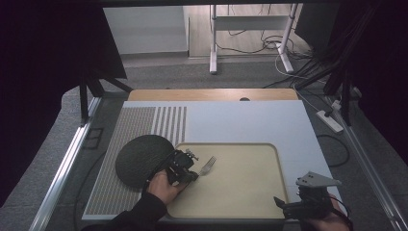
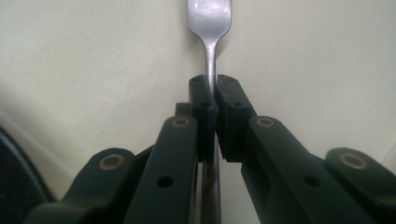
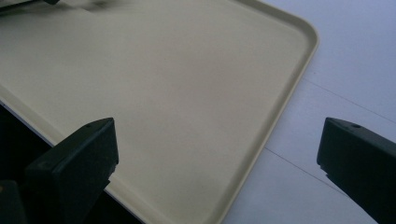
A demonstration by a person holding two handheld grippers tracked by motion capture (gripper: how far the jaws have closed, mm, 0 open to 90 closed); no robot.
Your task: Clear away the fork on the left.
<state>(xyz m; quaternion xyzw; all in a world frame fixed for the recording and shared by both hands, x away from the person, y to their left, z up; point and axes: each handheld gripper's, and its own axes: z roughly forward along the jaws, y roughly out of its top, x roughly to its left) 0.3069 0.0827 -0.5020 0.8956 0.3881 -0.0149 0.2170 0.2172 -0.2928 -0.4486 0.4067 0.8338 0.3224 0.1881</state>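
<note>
Two grippers work over a beige tray (image 1: 269, 192). The left gripper (image 1: 185, 169) has its jaws pinched on the handle of a metal fork (image 1: 208, 165), whose tines point out over the tray's left part, just beside a dark round mat (image 1: 139, 159). The right gripper (image 1: 300, 204) hangs at the tray's near right corner, jaws spread wide and empty. To place the fork well (seemingly the step in hand), lower it flat, keep the handle centred between the jaws, and release only once it rests on the tray

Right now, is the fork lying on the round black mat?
No, the left gripper pinches the fork over the tray, beside the mat.
</note>
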